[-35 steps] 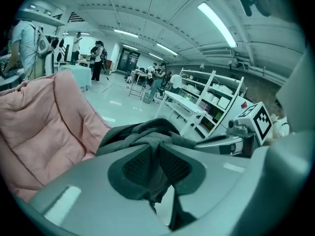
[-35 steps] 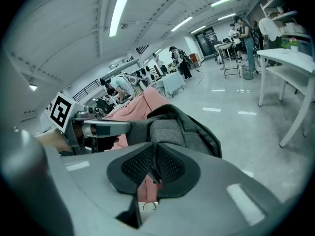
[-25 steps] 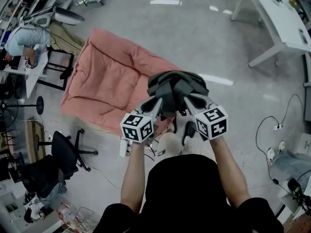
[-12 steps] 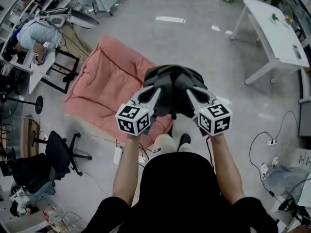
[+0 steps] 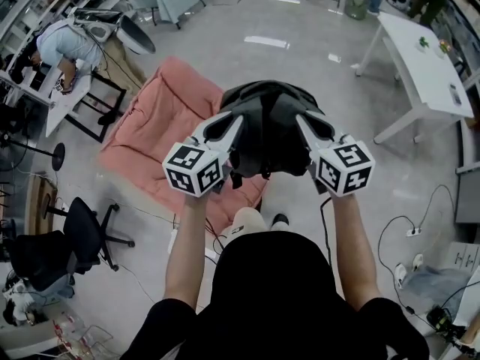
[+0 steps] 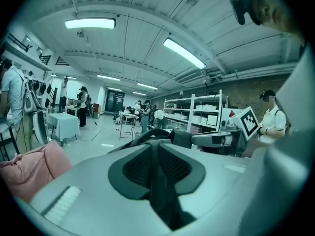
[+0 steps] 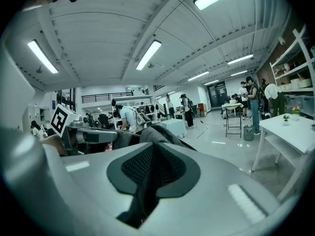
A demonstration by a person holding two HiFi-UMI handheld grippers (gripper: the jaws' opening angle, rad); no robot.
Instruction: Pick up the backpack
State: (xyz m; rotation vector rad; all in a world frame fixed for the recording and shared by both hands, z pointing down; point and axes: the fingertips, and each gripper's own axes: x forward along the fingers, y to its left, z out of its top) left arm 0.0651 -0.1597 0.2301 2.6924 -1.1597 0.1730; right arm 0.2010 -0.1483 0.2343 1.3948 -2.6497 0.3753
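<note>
A dark grey fabric backpack (image 5: 266, 137) hangs above a pink padded floor mat (image 5: 157, 122). The left claw (image 5: 235, 126) and right claw (image 5: 302, 124) each clench its fabric.

Left gripper (image 5: 234, 124): held out ahead of the torso on a bare, extended left forearm (image 5: 186, 242), with the left marker cube (image 5: 193, 169) nearest the body. Its jaws angle forward and inward, nearly closed, and pinch dark fabric of the backpack (image 5: 266, 130) between the pads. Right gripper (image 5: 301, 122): mirrored pose on the right forearm (image 5: 351, 238), right marker cube (image 5: 345, 168) toward the body, jaws drawn close together and clamped on the same dark fabric. Both grippers: side by side, near each other, pointing roughly level, tips converging.
</note>
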